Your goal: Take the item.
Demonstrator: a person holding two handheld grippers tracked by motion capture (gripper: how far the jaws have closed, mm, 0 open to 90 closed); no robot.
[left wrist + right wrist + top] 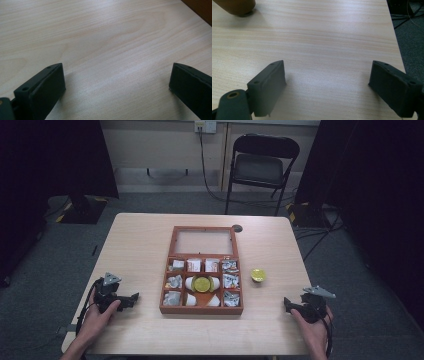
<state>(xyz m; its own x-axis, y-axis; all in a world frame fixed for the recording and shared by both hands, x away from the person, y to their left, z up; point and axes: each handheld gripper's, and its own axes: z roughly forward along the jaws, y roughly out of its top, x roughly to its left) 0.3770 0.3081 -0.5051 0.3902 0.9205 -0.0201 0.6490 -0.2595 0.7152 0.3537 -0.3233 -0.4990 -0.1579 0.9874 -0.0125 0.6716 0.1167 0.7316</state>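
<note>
A wooden compartment box (202,309) with its glass lid (204,241) folded back lies mid-table. Its cells hold wrapped sachets and white pods, and a yellow-lidded cup (202,284) sits in the middle cell. Another small yellow cup (258,275) stands on the table right of the box; its side shows in the right gripper view (235,7). My left gripper (131,300) rests near the front left, open, jaws wide over bare wood (117,72). My right gripper (289,305) rests front right, open as well (328,72), nothing between its jaws.
The light wooden table (140,245) has its right edge close to my right gripper (398,47). A black folding chair (260,167) stands behind the table. A small dark round object (237,228) lies at the far edge. Cables run across the grey floor (320,235).
</note>
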